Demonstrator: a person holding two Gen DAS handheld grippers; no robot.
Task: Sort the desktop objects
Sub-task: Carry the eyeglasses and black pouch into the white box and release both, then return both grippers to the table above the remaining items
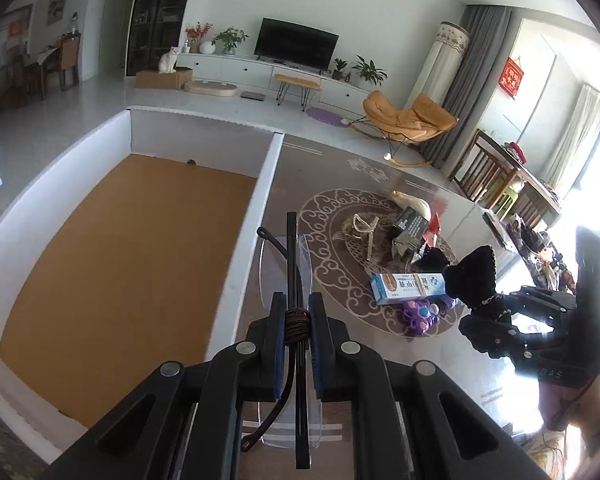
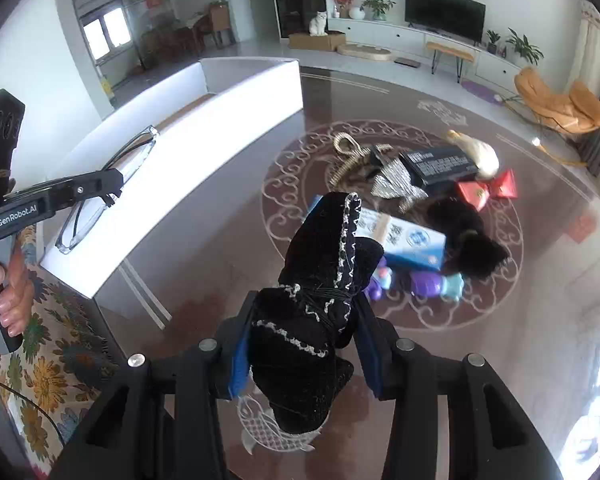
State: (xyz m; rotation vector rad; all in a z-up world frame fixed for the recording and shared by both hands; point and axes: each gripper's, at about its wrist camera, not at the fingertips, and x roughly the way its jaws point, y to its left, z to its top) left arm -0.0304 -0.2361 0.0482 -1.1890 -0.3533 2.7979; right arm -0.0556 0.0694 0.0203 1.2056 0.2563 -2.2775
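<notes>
left gripper (image 1: 296, 332): clamped tight on folded glasses (image 1: 290, 280), held above table edge just right of box wall
right gripper (image 2: 304, 344): narrow, pads pressing a black bow (image 2: 320, 300) with white stitching, lifted off table
box (image 1: 268, 184): white walls, brown floor, left side of table (image 2: 220, 220)
pile: carton (image 1: 404, 286), purple toy (image 1: 420, 316), black case (image 2: 440, 166), red bow (image 2: 488, 190), silver bow (image 2: 392, 184), gold clip (image 2: 346, 156), black fluffy piece (image 2: 468, 236), all clustered on table's round pattern
hand (image 2: 8, 280): grips left gripper's handle
</notes>
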